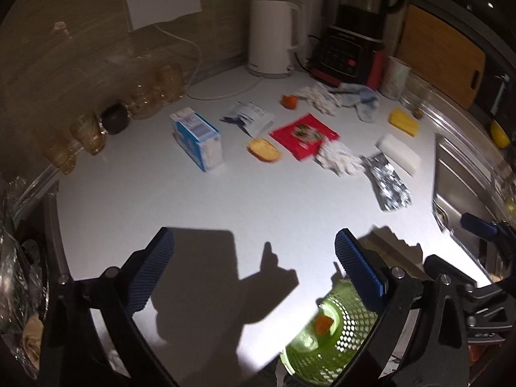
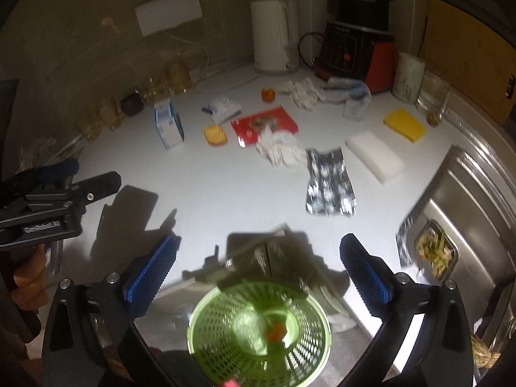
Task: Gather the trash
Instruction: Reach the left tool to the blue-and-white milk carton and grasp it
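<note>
Above white counter (image 2: 200, 193): right gripper (image 2: 258, 277) and left gripper (image 1: 254, 274) both spread wide, empty; green basket (image 2: 225, 322) below, orange scrap (image 2: 277, 330) inside.

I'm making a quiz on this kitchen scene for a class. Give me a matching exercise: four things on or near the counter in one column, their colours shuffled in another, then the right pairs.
Things:
1. perforated basket
2. snack wrapper
3. kettle
4. blister pack

Colours:
A. silver
B. white
C. green
D. red

Pairs: 1-C, 2-D, 3-B, 4-A
</note>
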`<state>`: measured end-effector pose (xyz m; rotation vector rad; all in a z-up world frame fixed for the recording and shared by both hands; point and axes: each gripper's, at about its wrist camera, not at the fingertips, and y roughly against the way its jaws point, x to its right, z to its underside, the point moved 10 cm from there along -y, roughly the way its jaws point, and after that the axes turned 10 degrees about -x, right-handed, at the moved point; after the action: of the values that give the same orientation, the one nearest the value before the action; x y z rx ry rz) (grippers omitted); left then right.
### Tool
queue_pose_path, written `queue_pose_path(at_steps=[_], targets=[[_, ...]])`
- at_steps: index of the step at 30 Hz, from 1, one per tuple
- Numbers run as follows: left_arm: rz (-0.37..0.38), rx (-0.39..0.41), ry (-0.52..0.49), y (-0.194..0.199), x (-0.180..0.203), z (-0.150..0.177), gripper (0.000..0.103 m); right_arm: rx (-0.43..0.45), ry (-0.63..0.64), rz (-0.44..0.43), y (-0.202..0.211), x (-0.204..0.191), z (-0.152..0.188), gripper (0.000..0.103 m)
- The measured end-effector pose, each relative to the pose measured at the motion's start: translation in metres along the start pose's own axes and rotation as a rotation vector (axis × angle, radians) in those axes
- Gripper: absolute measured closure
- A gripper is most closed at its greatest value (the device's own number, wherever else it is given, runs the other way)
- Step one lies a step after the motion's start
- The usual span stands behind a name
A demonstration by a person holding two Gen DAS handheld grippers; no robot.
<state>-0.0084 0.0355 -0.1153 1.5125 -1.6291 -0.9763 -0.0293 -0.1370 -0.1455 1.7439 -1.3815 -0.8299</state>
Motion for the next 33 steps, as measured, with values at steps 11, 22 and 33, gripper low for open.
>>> queue_pose_path(at_steps=[11, 22, 33], targets=[[-0.041, -0.012, 0.118, -0.052, -0.054, -0.083, 0.008, 0.062, -0.022, 0.025, -0.024, -0.018, -0.09, 0.002], [-0.092, -0.075, 0.286, -0.12, -0.084, -0.13, 0.008, 0.021, -0.019, 0.013, -0.082, -0.024, -0.156, 0.002], [-0.18, -0.113, 0.392, -0.159, -0.104, -0.138, 0.008, -0.009, 0.086, -0.035, -0.139, -0.028, -0.208, 0.002]])
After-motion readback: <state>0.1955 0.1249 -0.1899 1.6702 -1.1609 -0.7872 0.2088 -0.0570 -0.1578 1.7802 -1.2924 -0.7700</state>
